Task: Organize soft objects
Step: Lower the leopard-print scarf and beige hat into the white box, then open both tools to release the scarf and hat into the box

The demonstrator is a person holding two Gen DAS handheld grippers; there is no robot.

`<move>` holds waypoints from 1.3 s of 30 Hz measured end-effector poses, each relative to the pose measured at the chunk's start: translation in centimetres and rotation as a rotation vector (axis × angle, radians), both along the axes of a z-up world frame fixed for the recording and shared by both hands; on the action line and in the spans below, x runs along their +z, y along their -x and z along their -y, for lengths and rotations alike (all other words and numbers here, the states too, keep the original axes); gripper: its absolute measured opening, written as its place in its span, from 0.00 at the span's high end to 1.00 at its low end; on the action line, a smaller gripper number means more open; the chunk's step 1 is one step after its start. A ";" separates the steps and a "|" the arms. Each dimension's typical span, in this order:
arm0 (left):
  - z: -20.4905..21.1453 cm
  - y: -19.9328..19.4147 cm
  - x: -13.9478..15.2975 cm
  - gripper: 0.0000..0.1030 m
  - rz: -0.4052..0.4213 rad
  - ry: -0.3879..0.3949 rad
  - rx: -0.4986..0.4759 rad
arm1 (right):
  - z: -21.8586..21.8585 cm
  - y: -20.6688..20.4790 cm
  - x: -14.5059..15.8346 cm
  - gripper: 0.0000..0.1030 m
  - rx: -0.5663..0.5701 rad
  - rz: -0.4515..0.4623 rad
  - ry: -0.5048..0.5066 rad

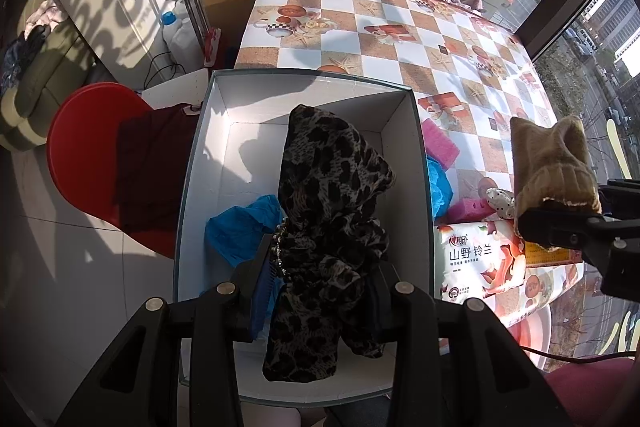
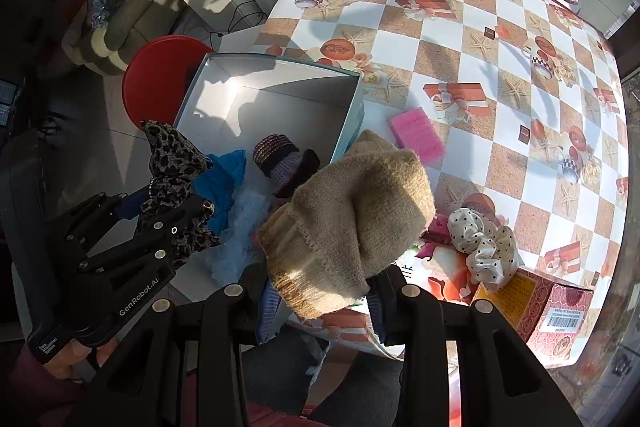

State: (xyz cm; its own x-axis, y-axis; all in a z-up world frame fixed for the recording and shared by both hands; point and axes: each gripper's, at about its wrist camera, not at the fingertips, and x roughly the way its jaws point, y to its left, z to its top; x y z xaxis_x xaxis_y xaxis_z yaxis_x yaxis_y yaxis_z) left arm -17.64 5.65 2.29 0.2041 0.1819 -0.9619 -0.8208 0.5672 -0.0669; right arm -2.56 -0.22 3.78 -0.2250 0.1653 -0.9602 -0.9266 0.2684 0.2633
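Left wrist view: left gripper (image 1: 320,291) clamps a leopard-print fabric scarf (image 1: 328,227) over the open white cardboard box (image 1: 412,155) holding crumpled blue cloth (image 1: 240,231), while right gripper (image 2: 324,303) pinches a tan knitted sock (image 2: 352,219) above the checkered tablecloth (image 2: 500,131), beside the box.

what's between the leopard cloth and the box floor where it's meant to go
Nothing solid. The left tool holds the leopard cloth over the open box. Below lie only soft items: blue cloth and a striped knit piece. The floor toward the far wall is bare.
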 end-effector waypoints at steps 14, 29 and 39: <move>-0.4 -0.3 -0.4 0.59 -0.015 0.005 -0.002 | -1.1 0.2 -0.4 0.62 0.020 -0.011 0.000; -2.1 -0.1 -1.5 0.59 -0.060 0.011 0.019 | -5.0 1.9 -1.4 0.62 0.083 -0.047 0.000; -2.3 -0.2 -2.7 0.59 -0.092 0.035 0.026 | -6.9 2.3 -2.0 0.62 0.080 -0.083 0.010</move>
